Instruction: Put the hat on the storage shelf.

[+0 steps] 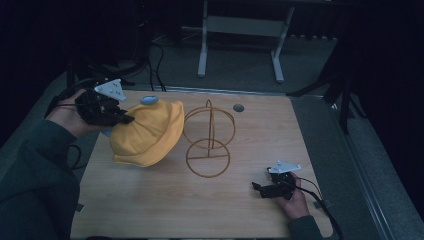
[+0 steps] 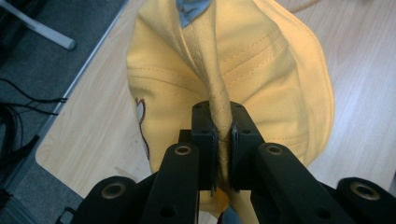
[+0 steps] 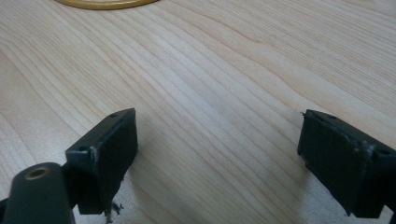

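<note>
A yellow bucket hat (image 1: 147,134) hangs tilted above the left half of the wooden table (image 1: 150,200), beside a gold wire stand (image 1: 209,137) with a round base ring. My left gripper (image 1: 125,119) is shut on a fold of the hat's brim. In the left gripper view the yellow hat (image 2: 261,79) droops away from the pinching pads (image 2: 205,135), and a bit of grey-blue lining shows at its top. My right gripper (image 1: 257,189) rests low at the table's front right, open, with bare wood between its fingers (image 3: 109,149). An arc of the stand's ring (image 3: 105,3) lies ahead of it.
A small round grey hole (image 1: 238,107) sits in the table near its far edge. Beyond the table are a white desk frame (image 1: 240,35) and dark cables (image 1: 150,65) on grey carpet. A tripod leg (image 1: 345,100) stands off the table's right side.
</note>
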